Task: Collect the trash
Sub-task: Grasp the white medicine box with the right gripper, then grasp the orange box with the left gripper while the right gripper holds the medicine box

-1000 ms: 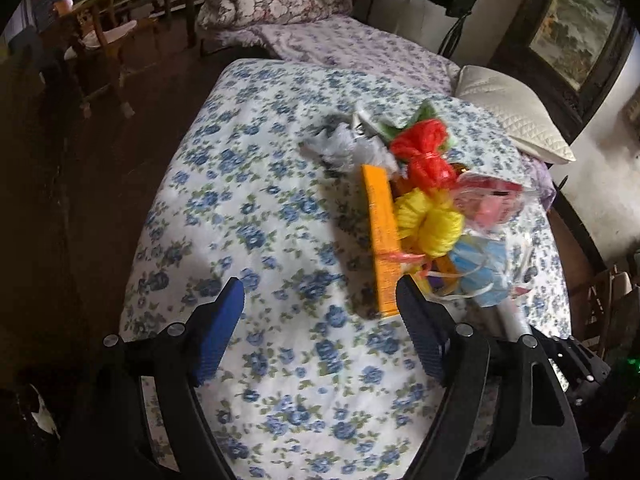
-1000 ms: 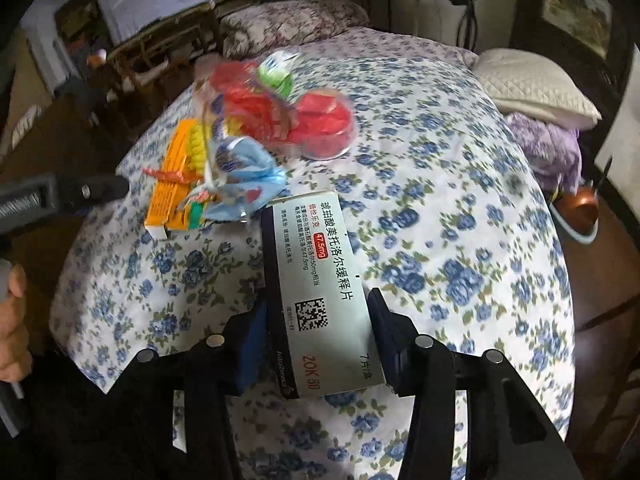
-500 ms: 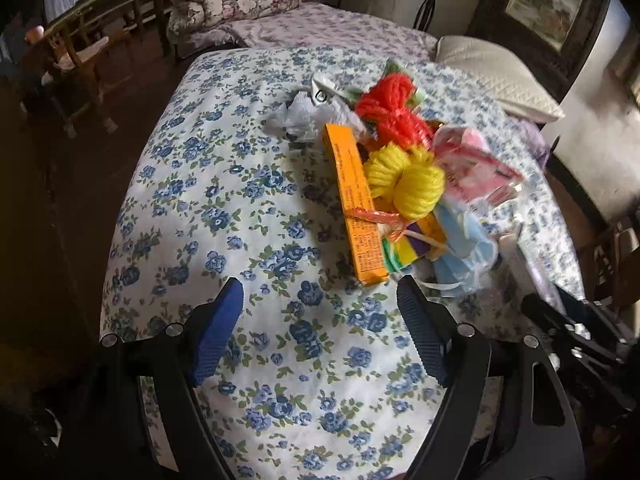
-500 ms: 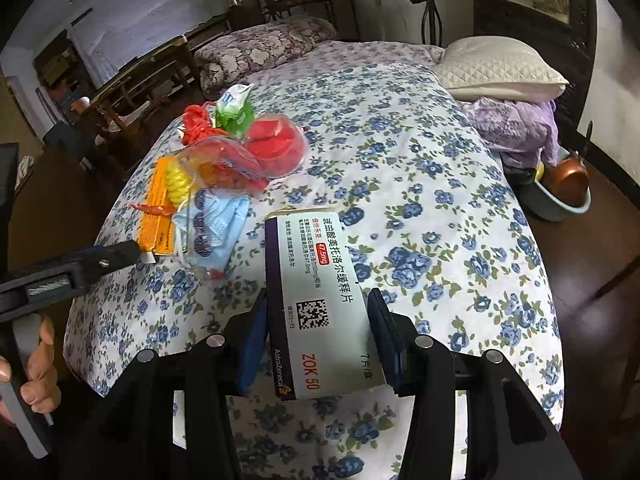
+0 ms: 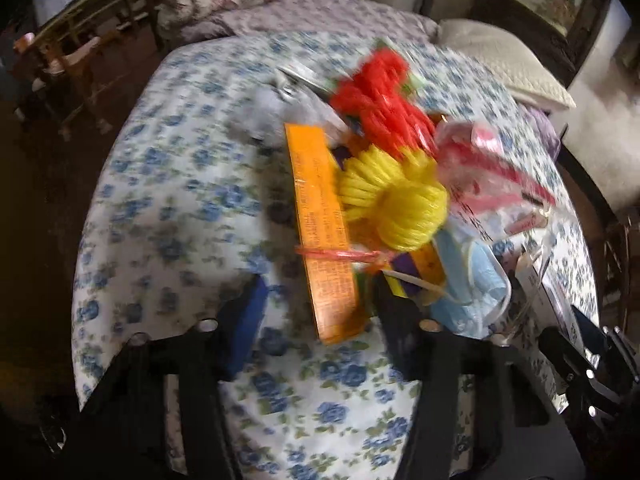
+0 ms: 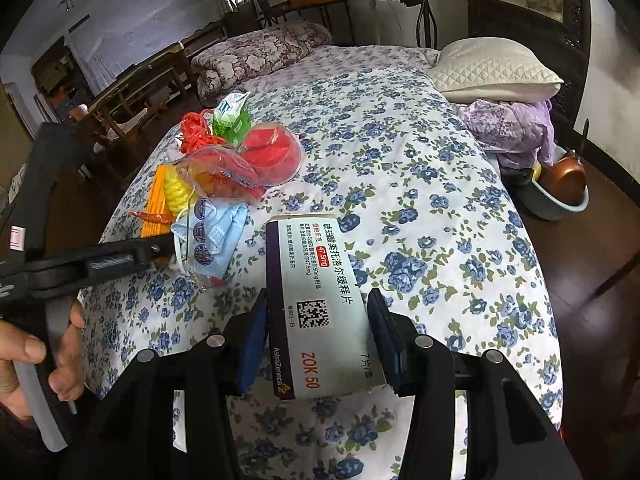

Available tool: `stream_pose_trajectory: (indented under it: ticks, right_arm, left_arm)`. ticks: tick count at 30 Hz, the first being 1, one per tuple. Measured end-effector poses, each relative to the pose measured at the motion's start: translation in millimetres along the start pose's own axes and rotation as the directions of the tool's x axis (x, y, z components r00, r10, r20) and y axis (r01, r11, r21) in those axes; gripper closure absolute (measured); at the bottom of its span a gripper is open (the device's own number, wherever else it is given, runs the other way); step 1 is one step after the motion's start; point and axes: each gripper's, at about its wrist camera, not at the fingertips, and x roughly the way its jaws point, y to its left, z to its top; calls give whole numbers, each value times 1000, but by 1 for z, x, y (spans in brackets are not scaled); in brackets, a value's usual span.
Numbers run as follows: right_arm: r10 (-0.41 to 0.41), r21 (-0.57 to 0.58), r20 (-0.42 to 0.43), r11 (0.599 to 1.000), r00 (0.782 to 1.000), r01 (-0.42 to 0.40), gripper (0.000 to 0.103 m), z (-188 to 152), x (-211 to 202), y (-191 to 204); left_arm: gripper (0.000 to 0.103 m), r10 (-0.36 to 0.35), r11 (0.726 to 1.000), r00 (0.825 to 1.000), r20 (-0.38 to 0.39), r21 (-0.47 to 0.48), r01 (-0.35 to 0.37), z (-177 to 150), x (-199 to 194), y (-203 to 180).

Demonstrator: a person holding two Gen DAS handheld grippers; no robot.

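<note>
A trash pile lies on the floral bed cover (image 5: 168, 208): a long orange box (image 5: 320, 224), yellow yarn (image 5: 396, 200), red yarn (image 5: 380, 100), a clear red-printed bag (image 5: 484, 168), a blue face mask (image 5: 472, 284) and grey plastic (image 5: 272, 108). My left gripper (image 5: 320, 312) is open, its fingers on either side of the orange box's near end; the view is blurred. My right gripper (image 6: 320, 332) is shut on a white medicine box (image 6: 320, 300) and holds it over the bed. The right view shows the pile (image 6: 216, 184), a green carton (image 6: 230, 118) and a red cup (image 6: 272, 154).
A white pillow (image 6: 492, 68) and purple cloth (image 6: 516, 124) lie at the bed's far right. A floral bolster (image 6: 256, 54) lies at the head. A copper pan in a blue basin (image 6: 560, 188) sits on the floor to the right. Wooden chairs (image 5: 76, 52) stand left.
My left gripper has moved forward to the pile, so its fingers now flank the orange box's near end. My right gripper still holds the medicine box and has risen slightly.
</note>
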Motion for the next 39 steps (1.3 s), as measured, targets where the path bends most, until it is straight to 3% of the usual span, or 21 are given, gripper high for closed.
stream_pose_trajectory:
  ticks: [2, 4, 8, 12, 19, 21, 27, 30, 39]
  right_arm:
    - [-2, 4, 5, 1000, 1000, 2, 55, 0, 0, 0]
    - [-7, 16, 12, 1000, 1000, 7, 55, 1, -1, -2]
    - [-4, 34, 18, 999, 1000, 4, 55, 2, -2, -8]
    - [-2, 35, 21, 999, 1000, 1, 55, 1, -3, -9]
    - [-27, -23, 31, 999, 999, 27, 55, 0, -3, -1]
    - [-19, -33, 23, 999, 1000, 20, 55, 0, -2, 1]
    - [-19, -46, 16, 999, 1000, 19, 54, -1, -1, 4]
    - [-16, -48, 15, 999, 1000, 16, 49, -2, -1, 4]
    - [-21, -59, 30, 998, 999, 23, 42, -2, -3, 7]
  left_arm:
    - [52, 40, 997, 999, 29, 61, -42, 0, 0, -7]
    - [77, 50, 993, 998, 49, 104, -55, -2, -4, -11]
    - [84, 3, 996, 996, 92, 87, -11, -9, -22, 4]
    - [86, 58, 996, 979, 194, 56, -70, -11, -48, 23]
    - [86, -38, 999, 966, 255, -4, 40, -13, -78, 46]
    - [86, -71, 997, 970, 234, -1, 73, -14, -77, 47]
    - [85, -78, 994, 976, 205, -58, 92, -19, -74, 64]
    - [72, -124, 979, 968, 218, -131, 154, -20, -76, 84]
    - [70, -145, 969, 981, 129, -183, 167, -15, -48, 91]
